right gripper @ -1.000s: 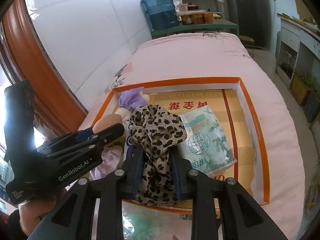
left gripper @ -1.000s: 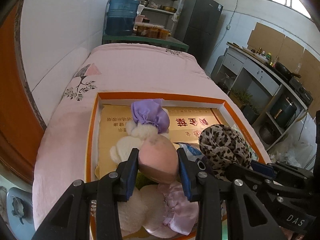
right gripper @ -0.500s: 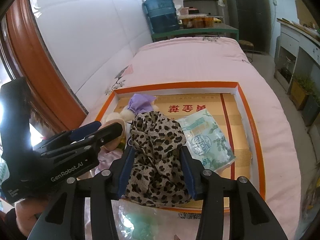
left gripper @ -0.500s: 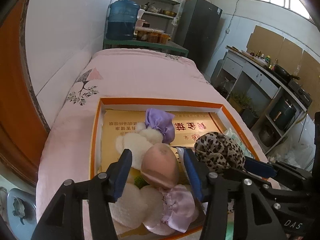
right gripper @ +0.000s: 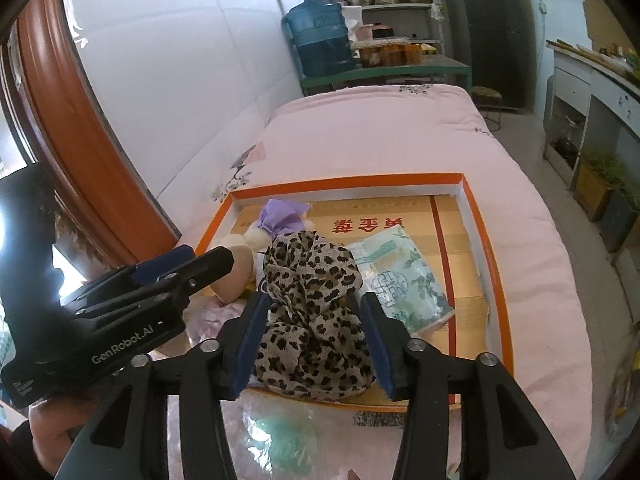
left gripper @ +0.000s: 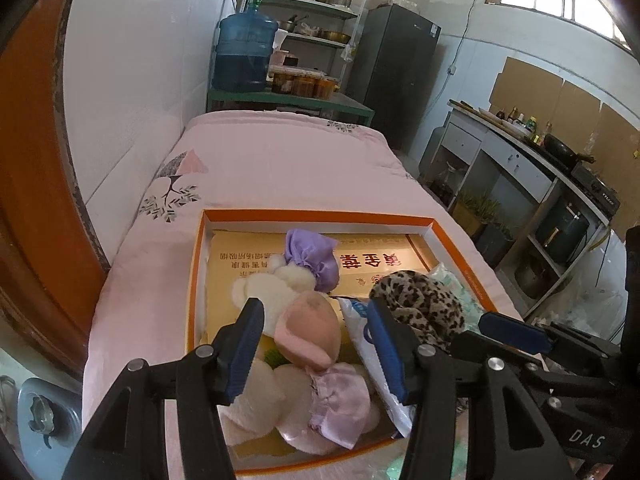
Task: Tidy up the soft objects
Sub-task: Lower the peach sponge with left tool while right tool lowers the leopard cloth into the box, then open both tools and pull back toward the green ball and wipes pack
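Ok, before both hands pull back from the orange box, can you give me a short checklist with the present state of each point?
1. Left tool clear of the pink round plush: ok, gaps both sides.
2. Right tool, jaws opening, free of the leopard-print cloth bundle: cannot tell, cloth near both pads.
3. Leopard bundle inside the orange-rimmed cardboard box: ok.
4. Pink plush resting in the box: ok.
5. Pale green plastic packet lying flat in the box: ok.

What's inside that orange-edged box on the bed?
The box holds a plush doll with a purple cap, a leopard-print cloth bundle and a pale green packet, all on yellow printed cardboard. Whatever lies beneath them is covered.
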Demonstrator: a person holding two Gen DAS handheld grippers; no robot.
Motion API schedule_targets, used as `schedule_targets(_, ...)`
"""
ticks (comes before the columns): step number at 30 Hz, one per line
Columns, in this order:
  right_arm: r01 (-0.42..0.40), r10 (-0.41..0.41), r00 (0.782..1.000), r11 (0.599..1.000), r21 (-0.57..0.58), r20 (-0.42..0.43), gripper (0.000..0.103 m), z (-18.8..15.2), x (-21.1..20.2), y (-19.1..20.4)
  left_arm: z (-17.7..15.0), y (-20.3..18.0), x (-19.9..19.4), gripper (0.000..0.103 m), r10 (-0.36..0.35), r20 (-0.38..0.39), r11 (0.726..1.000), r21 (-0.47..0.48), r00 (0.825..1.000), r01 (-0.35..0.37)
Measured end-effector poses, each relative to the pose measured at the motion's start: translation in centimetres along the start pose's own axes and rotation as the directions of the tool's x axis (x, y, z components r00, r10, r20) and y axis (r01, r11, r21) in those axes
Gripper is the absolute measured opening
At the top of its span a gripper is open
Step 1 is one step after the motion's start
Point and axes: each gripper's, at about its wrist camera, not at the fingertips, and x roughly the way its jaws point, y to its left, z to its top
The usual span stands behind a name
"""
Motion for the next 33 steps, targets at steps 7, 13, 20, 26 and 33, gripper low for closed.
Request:
schedule_targets(7,0.015,-0.015,1.0,1.0,0.004,0.016,0.068,-0.4,-1.4,0.1,-0.3,-0.5,-1.4,0.054,-0.002,0.006,1.0,0.01,1.0,0.002)
schedule_targets(13,0.023,-0.024,0.999,1.0,0.014,0.03,0.069,-0.8,-2.7,0.0,-0.5,-1.0,-2.9,0.061,0.004,0.03,1.0,0.019,1.0,-0.004)
schedule_targets(20,0.035,-0.036,0.999,0.999,0.017,0.041,0.069,-1.2,-4.1,0.0,-0.8,-1.5,-4.3,0.069,0.009,0.055,0.999,0.037,0.998,-0.011)
schedule_targets(26,0.046,-0.047,0.998,0.999,0.018,0.043,0.069,-1.9,-5.4,-0.1,-1.1,-2.0,-5.4,0.07,0.009,0.063,0.999,0.052,0.998,-0.012)
schedule_targets(33,0.053,-0.054,0.997,0.998,0.027,0.046,0.069,-2.8,-7.0,-0.3,-1.7,-2.3,-7.0,0.07,0.014,0.069,0.998,0.06,0.997,-0.019)
